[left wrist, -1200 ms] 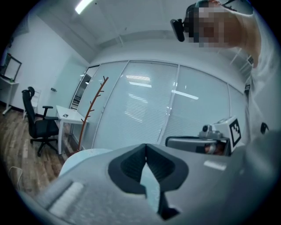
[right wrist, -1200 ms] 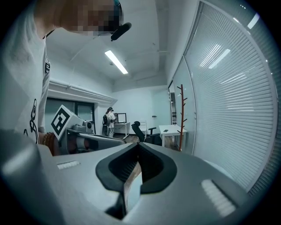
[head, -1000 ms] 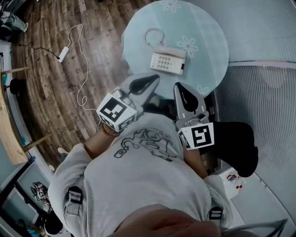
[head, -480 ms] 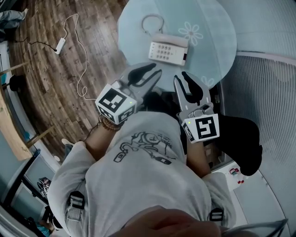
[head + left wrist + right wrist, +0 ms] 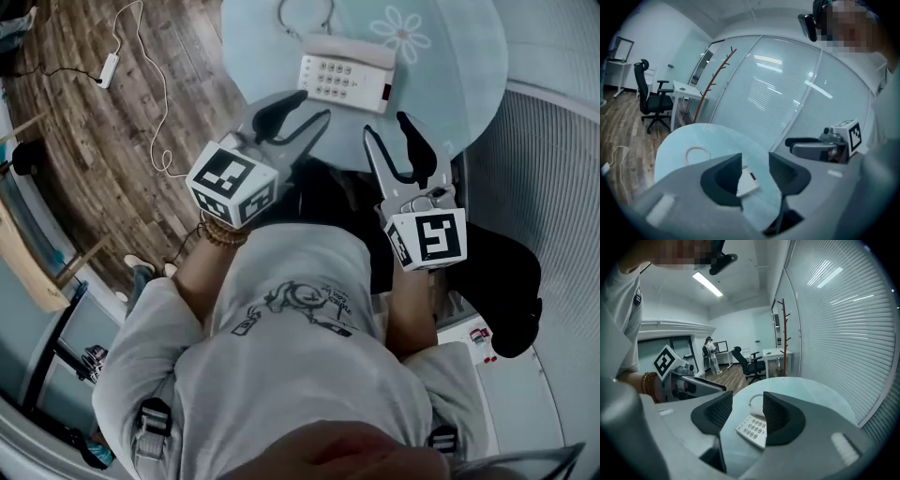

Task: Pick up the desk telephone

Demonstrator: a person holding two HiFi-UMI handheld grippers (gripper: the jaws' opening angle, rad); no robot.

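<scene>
Phone loc: the desk telephone (image 5: pixel 345 72) is lying flat on the round pale table (image 5: pixel 450 56), near the edge closest to you. Its keypad (image 5: pixel 330 80) is facing up and its handset (image 5: pixel 352 49) is sitting along the far side.
Cord: the cord (image 5: pixel 305 14) is lying in a loop just behind the phone.
L gripper (image 5: pixel 312 105): you're holding it short of the phone, over the table's near edge. Its jaws have just been opening and are standing apart w/ nothing between the pads; the phone is showing through the gap, well beyond.
R gripper (image 5: pixel 387 128): same here. Jaws have just been opening, they're spread and gripping nothing, and they're pointing at the phone's keypad end w/o touching it.
Handling (my guess): you're likely dealing w/ a light, hollow, stiff plastic body. The smooth shell is probably slippery under the pads. The handset may be resting loose, so it could be sliding off if you're tilting the base. The cord will be dragging behind.
Grip spot: I'm suggesting one gripper on each short end of the base, low on the side walls, keeping it level.
Hidden: the phone's underside and side walls aren't showing. The L gripper view is giving only one corner, the rest being behind the jaw. The cord's far end is getting cut off at the top of the head view. Whether the handset is seated firmly, can't tell.
</scene>
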